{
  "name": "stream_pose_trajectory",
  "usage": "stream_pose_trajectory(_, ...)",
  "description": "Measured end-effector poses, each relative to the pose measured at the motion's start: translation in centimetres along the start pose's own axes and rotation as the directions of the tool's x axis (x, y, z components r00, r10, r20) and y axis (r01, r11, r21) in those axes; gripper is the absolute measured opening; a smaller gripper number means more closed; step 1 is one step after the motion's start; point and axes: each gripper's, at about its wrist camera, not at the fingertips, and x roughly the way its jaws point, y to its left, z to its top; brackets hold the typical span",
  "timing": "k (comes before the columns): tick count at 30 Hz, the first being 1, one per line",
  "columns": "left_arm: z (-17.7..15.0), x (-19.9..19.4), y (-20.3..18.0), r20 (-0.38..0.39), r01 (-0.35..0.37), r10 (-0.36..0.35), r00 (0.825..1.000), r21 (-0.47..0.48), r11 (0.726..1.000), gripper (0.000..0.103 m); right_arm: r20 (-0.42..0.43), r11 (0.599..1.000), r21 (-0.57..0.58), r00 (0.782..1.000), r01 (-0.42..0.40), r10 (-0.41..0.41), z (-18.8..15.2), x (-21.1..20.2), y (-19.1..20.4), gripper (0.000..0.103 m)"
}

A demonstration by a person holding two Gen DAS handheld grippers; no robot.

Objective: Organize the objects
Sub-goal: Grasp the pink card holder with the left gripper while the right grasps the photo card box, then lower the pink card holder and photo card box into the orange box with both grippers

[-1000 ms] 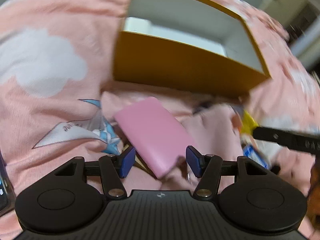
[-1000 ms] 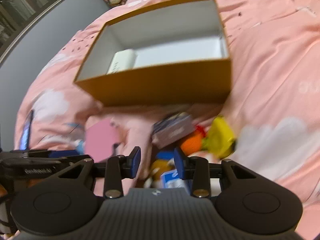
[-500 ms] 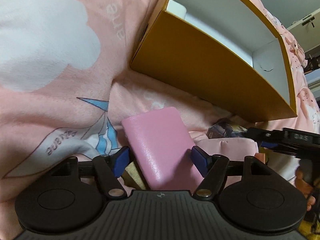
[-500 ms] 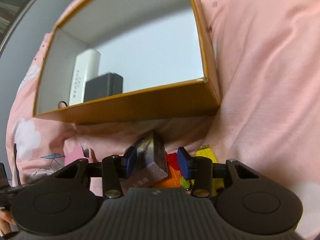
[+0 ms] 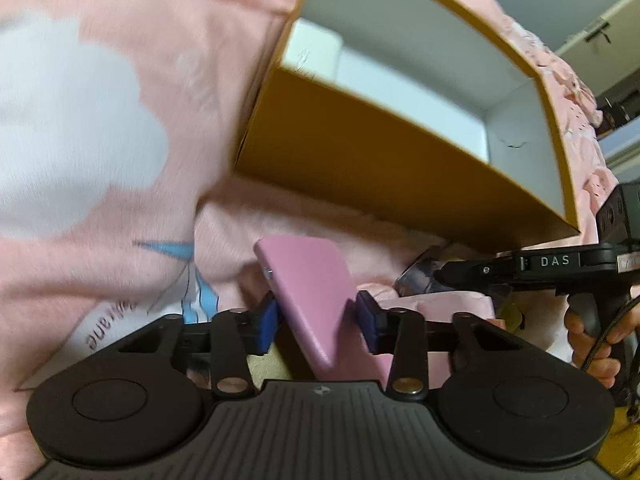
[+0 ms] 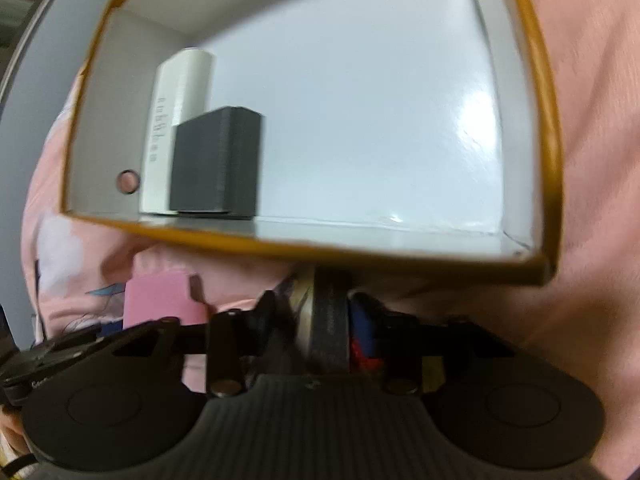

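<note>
Pink bedding printed with white clouds (image 5: pixel 72 120) covers the bed, and everything sits on its folds. Nearest the left gripper (image 5: pixel 316 320), a pink leather-look wallet (image 5: pixel 312 296) runs between the two blue fingers (image 5: pixel 266 322), its long axis pointing away from the camera and slightly left toward the box, its near end tilted down past the gripper body. The fingers are closing on it; the left pad looks to be touching its edge, while a sliver of gap seems to remain at the right pad, so I read the pinch as not quite made.

In the right wrist view, the right gripper (image 6: pixel 316 320) has a dark, blurred, boxy object (image 6: pixel 326 320) standing upright between its fingers, which are also closing; whether the pads already press it I cannot tell through the blur. Red and yellow items beside it are too smeared to name.

Just beyond both sets of fingers stands the open orange cardboard box (image 6: pixel 400 254) with its white interior, its near wall directly ahead and above the held things. Inside, at the far left, a black block (image 6: pixel 216 160) stands in front of a white carton (image 6: pixel 180 120); the rest of the floor is bare.

The coming move likely turns on height: both objects lie below and in front of the near wall, so each must rise over that rim. The right hand (image 5: pixel 592 344) looks nearer the wall.
</note>
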Motion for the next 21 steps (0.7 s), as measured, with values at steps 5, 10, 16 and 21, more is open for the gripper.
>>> stream_pose_trajectory(5,0.1,-1.2,-1.2,0.034,0.016,-0.018,0.999,0.05,0.999,0.034,0.006,0.997,-0.074,1.0,0.017,-0.016,-0.3,-1.6,2.1,0.03)
stream_pose_trajectory(10,0.4,0.6,-0.5,-0.038,0.041,-0.043,0.998,-0.049,0.998,0.033,-0.035,0.996,-0.085,0.999,0.005,-0.008,0.1,-2.2,2.5,0.028)
stream_pose_trajectory(16,0.0,0.0,0.7,-0.028,0.065,-0.068,0.997,-0.085,0.994,0.028,-0.027,0.995,-0.1,1.0,0.001,-0.004,-0.4,-3.1,3.2,0.026)
stream_pose_trajectory(21,-0.1,-1.6,0.3,-0.004,0.086,-0.087,0.996,-0.066,0.994,0.022,0.034,0.985,-0.171,0.999,0.027,-0.022,-2.1,-5.8,5.0,0.024)
